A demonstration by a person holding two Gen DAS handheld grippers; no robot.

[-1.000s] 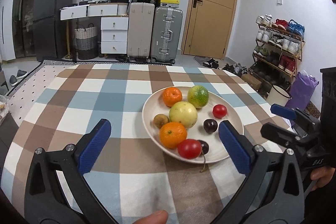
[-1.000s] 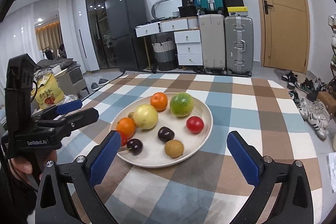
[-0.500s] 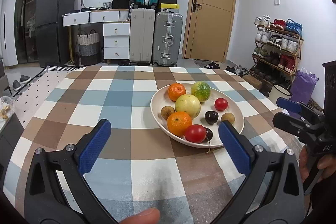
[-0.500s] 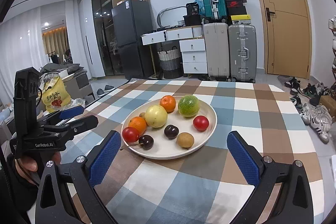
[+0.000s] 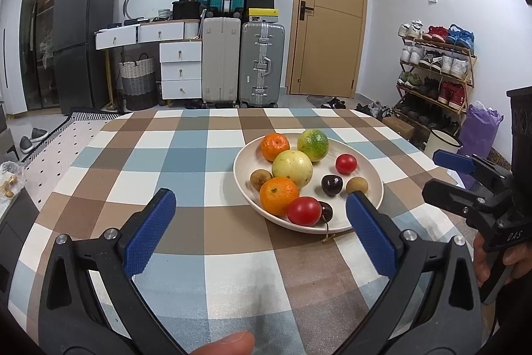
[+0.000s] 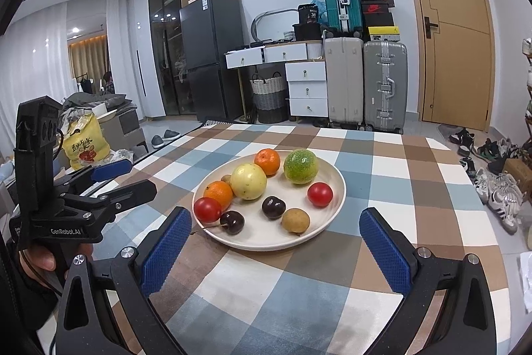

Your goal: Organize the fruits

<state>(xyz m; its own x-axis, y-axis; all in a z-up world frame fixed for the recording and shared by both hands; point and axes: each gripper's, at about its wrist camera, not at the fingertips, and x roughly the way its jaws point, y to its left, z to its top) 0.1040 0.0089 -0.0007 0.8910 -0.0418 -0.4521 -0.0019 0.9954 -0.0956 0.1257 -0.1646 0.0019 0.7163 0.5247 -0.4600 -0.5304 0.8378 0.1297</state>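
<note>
On the checked brown, blue and white tablecloth (image 6: 382, 188), we see a round cream plate (image 6: 335, 198) toward the table's far right part, holding two oranges, a yellow and a green round fruit, two red tomatoes, two dark cherries and two small brown fruits, one brown fruit (image 5: 260, 178) partly hidden behind the nearer orange (image 5: 278, 194) in the left view. Our left gripper (image 5: 261, 220) and right gripper (image 6: 275, 238), cut off at the lower frame edges, both hover near the plate with blue-padded jaws spread wide, holding and touching nothing.
</note>
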